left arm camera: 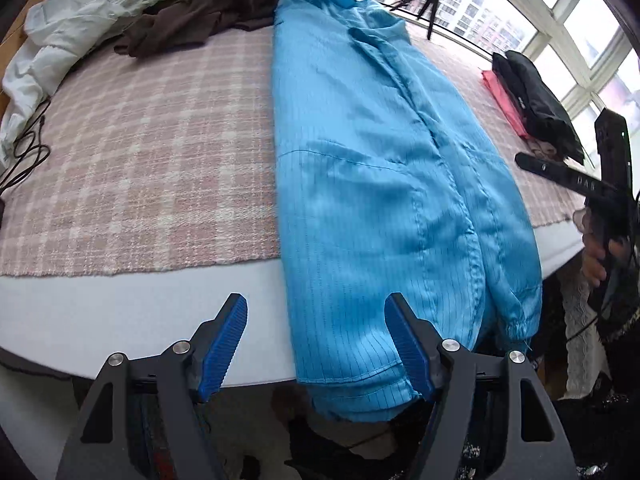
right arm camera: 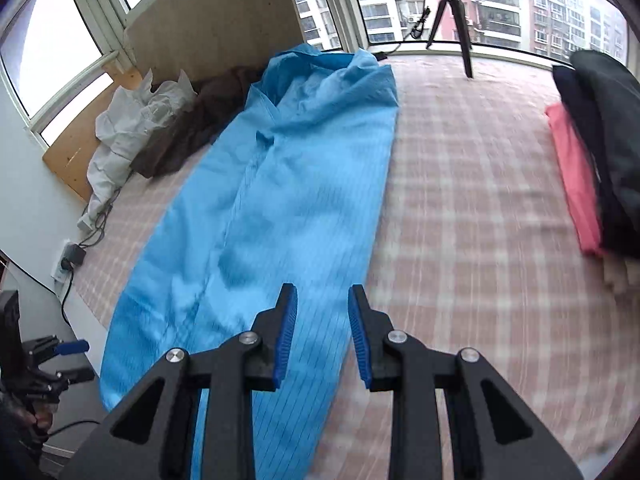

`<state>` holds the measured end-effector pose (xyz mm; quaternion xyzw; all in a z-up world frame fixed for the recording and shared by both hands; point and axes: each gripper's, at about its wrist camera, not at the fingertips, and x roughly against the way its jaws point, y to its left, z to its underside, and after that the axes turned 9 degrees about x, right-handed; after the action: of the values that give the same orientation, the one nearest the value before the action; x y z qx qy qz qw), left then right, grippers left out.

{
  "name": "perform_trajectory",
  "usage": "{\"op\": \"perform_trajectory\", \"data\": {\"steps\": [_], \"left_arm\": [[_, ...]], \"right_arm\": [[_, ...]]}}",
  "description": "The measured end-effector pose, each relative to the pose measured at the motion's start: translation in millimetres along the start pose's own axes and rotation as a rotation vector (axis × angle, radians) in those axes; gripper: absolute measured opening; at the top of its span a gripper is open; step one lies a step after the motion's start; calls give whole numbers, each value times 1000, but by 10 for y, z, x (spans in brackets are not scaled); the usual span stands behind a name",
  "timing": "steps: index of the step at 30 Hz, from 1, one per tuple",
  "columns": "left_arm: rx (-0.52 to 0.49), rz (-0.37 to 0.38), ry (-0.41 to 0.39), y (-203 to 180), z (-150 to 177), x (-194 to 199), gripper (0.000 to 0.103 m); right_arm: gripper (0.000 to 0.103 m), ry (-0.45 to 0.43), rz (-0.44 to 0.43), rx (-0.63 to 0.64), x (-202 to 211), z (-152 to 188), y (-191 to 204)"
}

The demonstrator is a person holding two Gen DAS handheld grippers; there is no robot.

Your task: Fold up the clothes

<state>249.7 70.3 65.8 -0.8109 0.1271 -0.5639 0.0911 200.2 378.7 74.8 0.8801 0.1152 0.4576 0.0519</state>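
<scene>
Two grippers sit in my views, and between them lies one long blue garment (left arm camera: 372, 184) stretched out on the pink checked blanket (left arm camera: 152, 152) that covers the bed. Its long axis runs from the near edge of the bed away toward the windows: the collar end points at the glass, the hem end comes toward me and hangs over the white mattress edge (left arm camera: 120, 312). It is folded lengthwise into a narrow strip, with a cuffed sleeve lying along its right side in the left wrist view.

My left gripper (left arm camera: 316, 344) has its jaws standing well apart with nothing between the blue ribbed pads; it hovers at the near edge of the bed, and the garment's hanging hem lies just beside and partly behind its right finger, not pinched. My right gripper (right arm camera: 322, 332) has its jaws closer together yet still parted, and no cloth is caught in the gap. It hangs above the garment's right edge, the left finger over blue fabric and the right finger over the blanket. This view is blurred on its right side.

Beyond the garment's far end, to its left, a brown garment (left arm camera: 200, 12) and a crumpled white one (left arm camera: 72, 28) lie heaped. On the right, well apart from the blue piece, sits a stack of folded black and pink clothes (right arm camera: 592, 160). A tripod (right arm camera: 452, 12) stands by the window.
</scene>
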Motion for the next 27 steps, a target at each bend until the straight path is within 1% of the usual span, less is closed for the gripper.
{"op": "perform_trajectory", "data": {"steps": [2,3,5,8,9,11,12,14,17,20,21,24,27], "left_arm": [[-69,42,-14,-98,28,-40,69],[-103,59,-22,-153,42,-67,69],[-149,68,-24,-264,62,-176,69],[-221,75,-42,-432,167,-277,69],[-245,76,-50,-488,212,-303,73],[-300,79,-55,-580,319,-347,73],[-329,67,-57,-623,375,-352,73],[-350,49,-57,-635,451,-286,73],[-295,51,-83,-412,519,-72,74],[-188,-18,-112,-70,476,40,74],[-139,-14,-102,59,446,42,74],[-4,-21,-82,370,377,28,74],[48,-18,-99,481,405,45,74]], "right_arm": [[27,13,21,-6,53,350,296],[27,27,55,4,37,471,443],[27,55,88,2,-14,666,652],[27,91,129,28,-72,817,897],[27,107,128,45,-62,860,961],[28,144,111,89,-12,944,1072],[28,162,102,110,12,986,1128],[27,148,93,73,167,1051,1057],[27,102,94,-9,427,1119,876],[27,42,97,-58,537,1029,745],[27,31,97,-55,519,972,752],[27,22,93,18,284,740,887],[27,55,109,40,-35,643,1001]]}}
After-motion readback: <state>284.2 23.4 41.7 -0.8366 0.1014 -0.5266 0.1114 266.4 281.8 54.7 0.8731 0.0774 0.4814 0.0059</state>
